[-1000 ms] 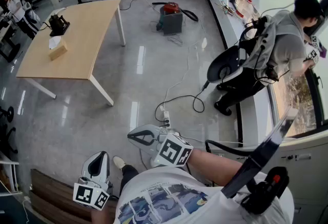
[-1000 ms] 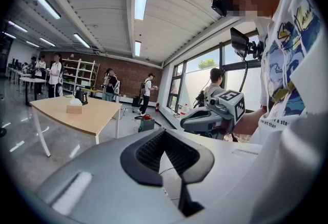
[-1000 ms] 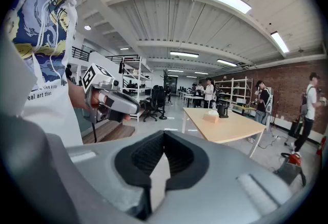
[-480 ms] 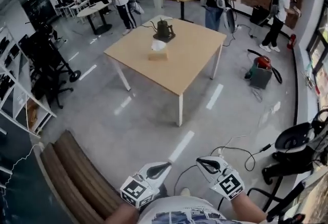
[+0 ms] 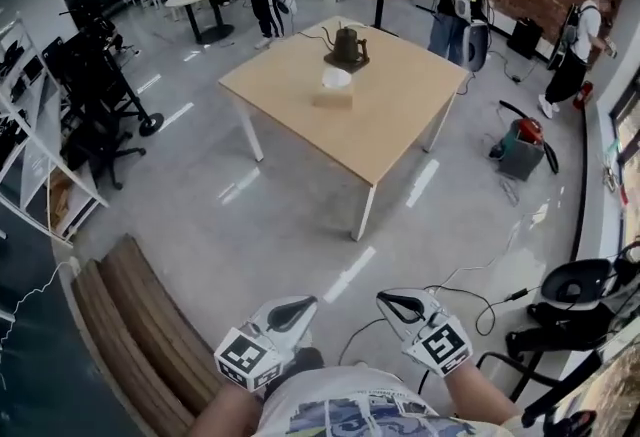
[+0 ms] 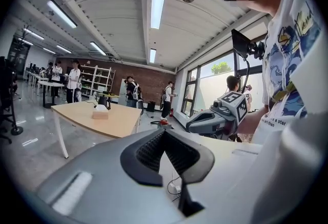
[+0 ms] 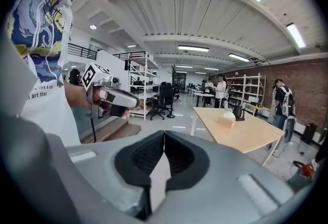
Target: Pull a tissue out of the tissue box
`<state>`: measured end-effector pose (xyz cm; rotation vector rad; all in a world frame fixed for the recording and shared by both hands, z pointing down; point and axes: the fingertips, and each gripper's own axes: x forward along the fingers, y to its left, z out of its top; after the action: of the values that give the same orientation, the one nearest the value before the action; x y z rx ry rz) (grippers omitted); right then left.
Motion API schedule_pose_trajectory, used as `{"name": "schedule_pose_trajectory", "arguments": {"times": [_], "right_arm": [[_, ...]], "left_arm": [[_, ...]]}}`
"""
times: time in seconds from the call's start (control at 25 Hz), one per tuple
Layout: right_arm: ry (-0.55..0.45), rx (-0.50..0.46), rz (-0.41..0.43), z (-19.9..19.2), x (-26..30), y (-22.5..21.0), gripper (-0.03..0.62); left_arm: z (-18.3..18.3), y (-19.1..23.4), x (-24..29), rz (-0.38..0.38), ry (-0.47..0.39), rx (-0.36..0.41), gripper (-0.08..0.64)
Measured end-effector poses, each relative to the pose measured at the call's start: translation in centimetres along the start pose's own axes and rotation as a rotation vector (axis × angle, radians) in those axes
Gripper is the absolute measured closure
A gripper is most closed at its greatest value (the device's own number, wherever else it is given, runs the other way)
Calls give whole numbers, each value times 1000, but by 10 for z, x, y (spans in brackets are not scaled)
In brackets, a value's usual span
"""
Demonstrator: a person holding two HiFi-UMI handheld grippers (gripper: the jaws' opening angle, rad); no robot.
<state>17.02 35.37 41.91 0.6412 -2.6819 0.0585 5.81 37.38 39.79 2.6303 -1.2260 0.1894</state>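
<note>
The tissue box (image 5: 335,95) is a tan carton with a white tissue sticking up from it. It stands on a light wooden table (image 5: 400,120) far ahead across the floor. It also shows small in the left gripper view as the tissue box (image 6: 100,113) and in the right gripper view as the tissue box (image 7: 225,120). My left gripper (image 5: 304,304) and right gripper (image 5: 384,301) are held close to my body, side by side, a long way from the table. Both grippers, left (image 6: 165,131) and right (image 7: 164,134), are shut with nothing between the jaws.
A black kettle-like object (image 5: 347,47) stands behind the box on the table. A wooden bench (image 5: 140,325) lies at my lower left, and cables (image 5: 470,295) and an office chair (image 5: 582,281) at my right. A red vacuum (image 5: 524,143) and several people stand beyond the table.
The view has swung from the floor by the window round to the table, which is now centred and slightly nearer. Both grippers stayed shut and low in front of my body.
</note>
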Motion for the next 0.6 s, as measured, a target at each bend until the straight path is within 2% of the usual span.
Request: {"name": "schedule_pose_trajectory", "arguments": {"times": [0.16,0.4,0.6], "right_arm": [[-19,-9,-19,17,35,-4,588],[-12,8,-39,47,86,-5,588],[-17,-2,-61,63,131,2,588]], "left_arm": [[-1,36,-7,-19,-8,-10,554],[12,86,-19,-60,-1,24,554],[4,129,-34,-90,18,13,554]]}}
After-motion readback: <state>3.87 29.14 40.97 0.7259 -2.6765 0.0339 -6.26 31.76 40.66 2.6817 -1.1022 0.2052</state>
